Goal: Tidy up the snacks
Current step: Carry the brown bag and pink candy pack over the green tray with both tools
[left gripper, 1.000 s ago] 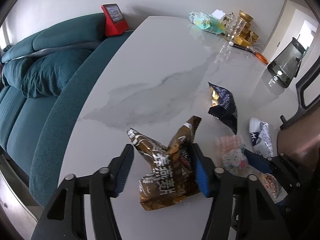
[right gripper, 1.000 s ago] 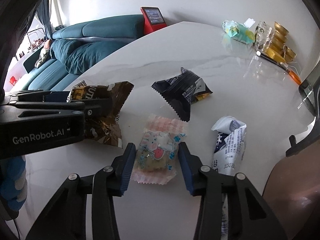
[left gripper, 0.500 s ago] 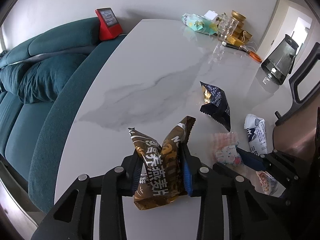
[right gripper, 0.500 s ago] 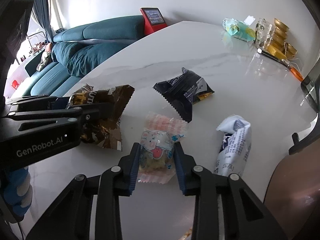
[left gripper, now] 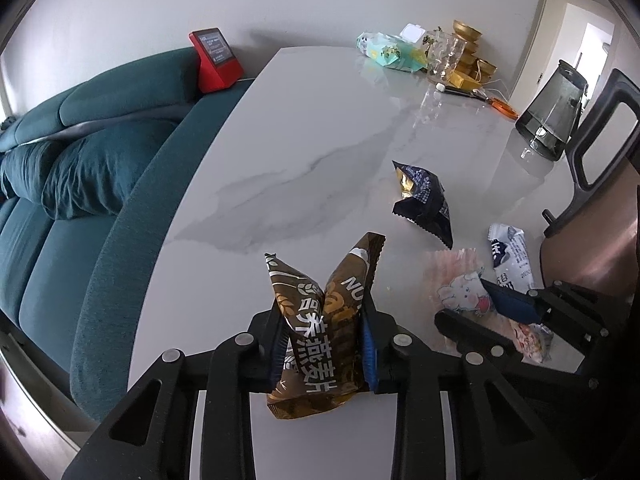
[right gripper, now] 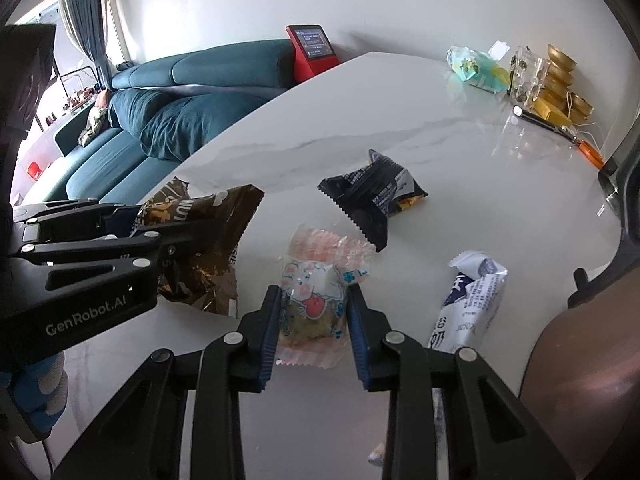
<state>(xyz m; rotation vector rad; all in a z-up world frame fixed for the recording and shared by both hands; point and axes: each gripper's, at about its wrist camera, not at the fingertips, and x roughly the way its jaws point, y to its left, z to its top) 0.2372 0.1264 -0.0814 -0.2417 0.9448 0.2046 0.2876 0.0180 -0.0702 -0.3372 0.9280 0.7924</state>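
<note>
My left gripper (left gripper: 323, 344) is shut on a brown oat snack bag (left gripper: 320, 320), crumpling it and holding it just above the white marble table (left gripper: 320, 128). That bag also shows in the right wrist view (right gripper: 200, 240). My right gripper (right gripper: 312, 332) is shut on a pink cartoon-print snack pack (right gripper: 316, 296), which also shows in the left wrist view (left gripper: 460, 284). A dark blue snack packet (right gripper: 372, 196) lies beyond it. A white and blue packet (right gripper: 472, 300) lies to its right.
A teal sofa (left gripper: 80, 168) runs along the table's left edge. A red display (left gripper: 216, 60) stands at the far corner. A tissue pack (left gripper: 384, 50), glasses and gold tins (left gripper: 468, 56), scissors and a dark kettle (left gripper: 552, 116) crowd the far right. A chair (left gripper: 600, 200) stands at right.
Both grippers have closed: the left on the brown bag, the right on the pink pack. Both packs have been lifted slightly off the table.
</note>
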